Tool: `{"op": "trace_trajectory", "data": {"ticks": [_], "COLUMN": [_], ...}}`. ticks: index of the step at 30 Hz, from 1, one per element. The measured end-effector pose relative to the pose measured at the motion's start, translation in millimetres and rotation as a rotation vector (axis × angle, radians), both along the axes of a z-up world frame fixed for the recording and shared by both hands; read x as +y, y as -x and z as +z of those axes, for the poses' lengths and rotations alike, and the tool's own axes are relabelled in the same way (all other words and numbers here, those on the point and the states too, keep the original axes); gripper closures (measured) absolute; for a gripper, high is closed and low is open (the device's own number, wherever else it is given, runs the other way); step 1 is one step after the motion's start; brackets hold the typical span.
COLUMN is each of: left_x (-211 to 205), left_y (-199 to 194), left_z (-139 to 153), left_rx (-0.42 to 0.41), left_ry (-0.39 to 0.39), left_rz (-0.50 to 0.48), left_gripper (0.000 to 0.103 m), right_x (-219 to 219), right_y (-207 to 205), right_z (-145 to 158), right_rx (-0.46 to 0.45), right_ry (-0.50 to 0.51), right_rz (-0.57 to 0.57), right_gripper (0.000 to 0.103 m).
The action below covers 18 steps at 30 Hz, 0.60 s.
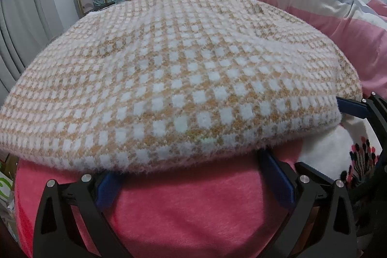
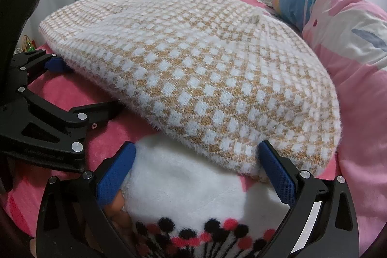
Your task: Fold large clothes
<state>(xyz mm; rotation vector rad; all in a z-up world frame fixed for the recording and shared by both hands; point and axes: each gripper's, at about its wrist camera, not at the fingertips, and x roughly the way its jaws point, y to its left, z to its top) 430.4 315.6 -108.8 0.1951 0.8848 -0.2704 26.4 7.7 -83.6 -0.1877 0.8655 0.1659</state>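
Both tongs stand wide: left tongs (image 1: 193, 175) and right tongs (image 2: 196, 168) touch the near hem of the folded sweater (image 1: 174, 79), which lies on the pink bed (image 1: 193, 209).

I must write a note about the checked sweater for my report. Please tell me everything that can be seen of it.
The checked sweater is a fuzzy knit with small white squares on a tan ground and a whitish hem. It lies folded flat, in a thick layer, on the pink blanket. Both open grippers meet its near edge: the left gripper with fingertips slipped under it, the right gripper at its near right corner. A pink quilt lies beside it.
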Motion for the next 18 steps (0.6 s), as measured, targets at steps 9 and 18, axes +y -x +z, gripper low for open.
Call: {"op": "trace_trajectory", "data": {"ticks": [9,18], "left_x": [19,42], "left_y": [-9,-69], "left_z": [-11,-12], "left_rx": [-0.001,-0.002], "left_ry": [0.002,0.003], "left_rz": [-0.003,-0.003], "left_gripper": [0.003,0.003], "right_x": [-1,-1], "right_y": [-2,-2], "right_z": [1,1], "right_rx": [-0.002,-0.003], "right_ry": [0.001,-0.001], "right_rz": [0.002,0.002], "right_gripper": [0.006,0.006]}}
